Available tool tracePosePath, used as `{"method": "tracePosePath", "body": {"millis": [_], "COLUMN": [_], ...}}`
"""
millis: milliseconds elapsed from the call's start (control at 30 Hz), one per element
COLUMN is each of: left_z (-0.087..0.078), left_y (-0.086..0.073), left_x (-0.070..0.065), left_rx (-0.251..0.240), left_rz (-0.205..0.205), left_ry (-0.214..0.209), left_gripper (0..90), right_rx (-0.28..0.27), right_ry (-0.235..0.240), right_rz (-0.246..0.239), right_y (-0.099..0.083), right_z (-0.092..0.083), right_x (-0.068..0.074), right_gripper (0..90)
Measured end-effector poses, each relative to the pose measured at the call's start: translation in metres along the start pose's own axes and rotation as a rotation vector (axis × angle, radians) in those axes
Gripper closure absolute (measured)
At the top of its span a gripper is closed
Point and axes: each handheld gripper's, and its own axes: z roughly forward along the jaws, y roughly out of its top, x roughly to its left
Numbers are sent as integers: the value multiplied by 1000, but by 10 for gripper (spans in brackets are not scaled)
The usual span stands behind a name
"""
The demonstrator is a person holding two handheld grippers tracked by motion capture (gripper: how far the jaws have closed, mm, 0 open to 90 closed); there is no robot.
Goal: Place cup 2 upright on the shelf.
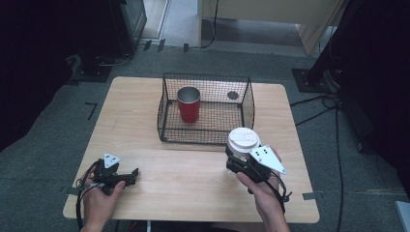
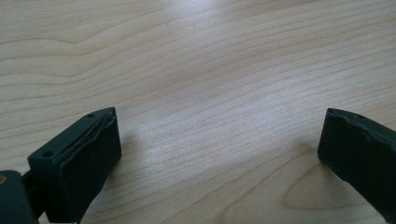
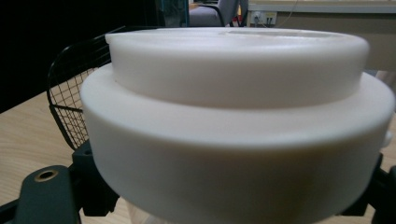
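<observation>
Item 1: white lidded cup (image 1: 243, 140), held upright at the right front of the table (image 1: 145, 193), just before the front edge of the wire basket (image 1: 167, 104). The right gripper view shows its stepped white lid (image 3: 233, 116) close up.

Item 2: right tongs (image 1: 236, 162), in the person's right hand (image 1: 263, 193); jaws closed on the cup's body below the lid.

Item 3: left tongs (image 2: 219, 154), in the left hand (image 1: 99, 200) at the left front of the table; jaws wide apart with nothing between them, over bare wood.

Item 4: black wire basket, at the table's far middle. Contents: one red tumbler (image 1: 188, 104), upright, in the left half.
</observation>
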Motion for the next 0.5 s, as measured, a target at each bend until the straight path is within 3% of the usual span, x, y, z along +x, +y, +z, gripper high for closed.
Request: {"method": "tracePosePath", "body": {"millis": [500], "left_z": [0], "left_y": [0], "left_x": [0], "left_rx": [0], "left_rz": [0], "left_ry": [0], "left_gripper": [0], "right_rx": [-36], "right_ry": [-16], "right_rz": [30], "right_y": [21], "right_z": [15], "right_x": [2], "right_gripper": [163]}}
